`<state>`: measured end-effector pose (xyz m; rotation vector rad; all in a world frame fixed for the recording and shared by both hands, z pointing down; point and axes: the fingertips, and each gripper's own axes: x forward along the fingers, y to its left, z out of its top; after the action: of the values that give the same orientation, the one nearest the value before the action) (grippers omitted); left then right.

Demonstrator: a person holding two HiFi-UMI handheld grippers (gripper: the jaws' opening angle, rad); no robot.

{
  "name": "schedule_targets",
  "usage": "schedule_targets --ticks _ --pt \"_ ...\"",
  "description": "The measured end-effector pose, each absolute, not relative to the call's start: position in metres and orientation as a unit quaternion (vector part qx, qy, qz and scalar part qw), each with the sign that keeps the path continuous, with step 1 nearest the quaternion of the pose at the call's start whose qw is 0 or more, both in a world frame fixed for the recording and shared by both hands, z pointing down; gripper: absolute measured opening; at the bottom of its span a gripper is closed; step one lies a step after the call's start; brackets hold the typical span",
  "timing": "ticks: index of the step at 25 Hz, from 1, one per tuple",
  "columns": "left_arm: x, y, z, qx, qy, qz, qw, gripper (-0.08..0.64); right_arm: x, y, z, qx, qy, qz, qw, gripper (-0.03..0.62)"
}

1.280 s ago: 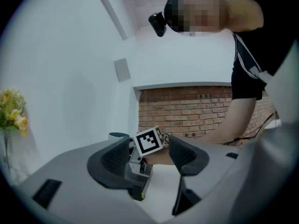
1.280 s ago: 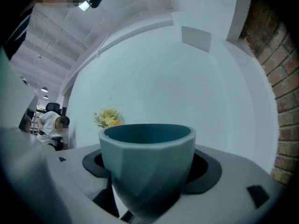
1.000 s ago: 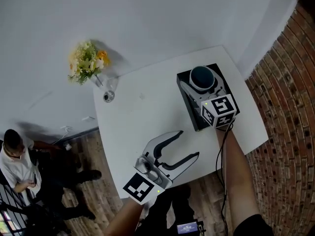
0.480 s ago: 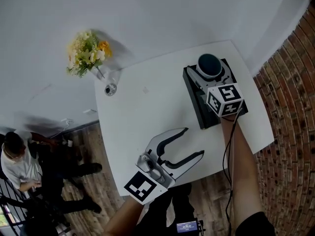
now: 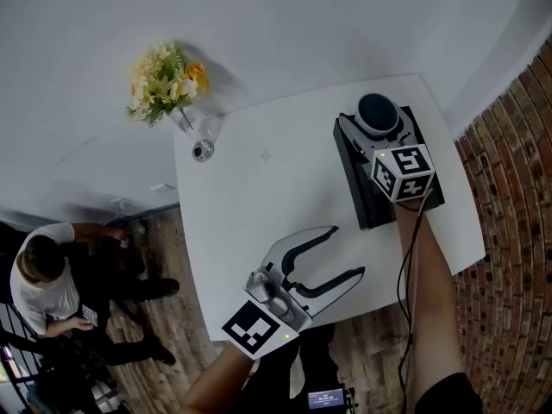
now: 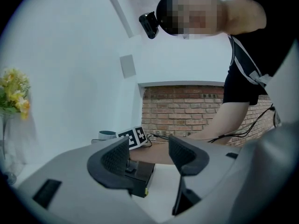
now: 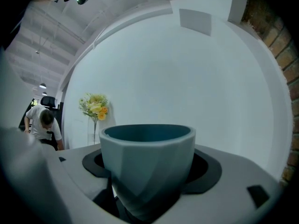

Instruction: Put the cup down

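Note:
A teal cup [image 5: 378,110] stands over the far end of a black box [image 5: 373,207] at the right of the white table [image 5: 259,197]. My right gripper [image 5: 377,124] is shut on the cup, one pad on each side of its wall. In the right gripper view the cup [image 7: 147,157] fills the gap of the right gripper [image 7: 148,174]; its underside is hidden. My left gripper [image 5: 346,252] hovers open over the table's near edge, nothing between its jaws. The left gripper [image 6: 149,157] looks toward the black box [image 6: 140,172] and the cup [image 6: 106,134].
A glass vase of yellow flowers [image 5: 168,78] stands at the table's far left corner. A brick wall [image 5: 513,188] runs along the right. A person [image 5: 47,279] sits on the wooden floor to the left, below the table.
The head view has drifted, so everything sits a little further right and up. Against the table, both grippers and the cup hold their places. The person on the floor has shifted.

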<state>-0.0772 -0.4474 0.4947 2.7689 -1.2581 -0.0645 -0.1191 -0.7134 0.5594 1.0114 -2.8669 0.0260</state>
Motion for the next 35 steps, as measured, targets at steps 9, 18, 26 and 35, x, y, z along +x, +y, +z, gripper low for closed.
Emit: schedule_targets --ticks 9,18,26,35 --pt "-0.081 -0.447 0.493 0.906 -0.418 -0.027 0.051 0.27 -0.115 -0.715 0.56 0.346 -0.938 0.003 0.03 0.405" --pt "-0.085 -0.445 0.492 0.905 -0.421 -0.028 0.053 0.271 -0.118 -0.711 0.56 0.339 -0.94 0.001 0.041 0.486" --pt "-0.096 -0.442 0.481 0.898 -0.435 -0.043 0.044 0.271 -0.092 -0.703 0.553 0.364 -0.93 0.024 0.037 0.489" --pt "-0.121 -0.444 0.52 0.874 -0.477 -0.003 0.091 0.272 -0.044 -0.666 0.536 0.378 -0.924 0.057 0.027 0.488"
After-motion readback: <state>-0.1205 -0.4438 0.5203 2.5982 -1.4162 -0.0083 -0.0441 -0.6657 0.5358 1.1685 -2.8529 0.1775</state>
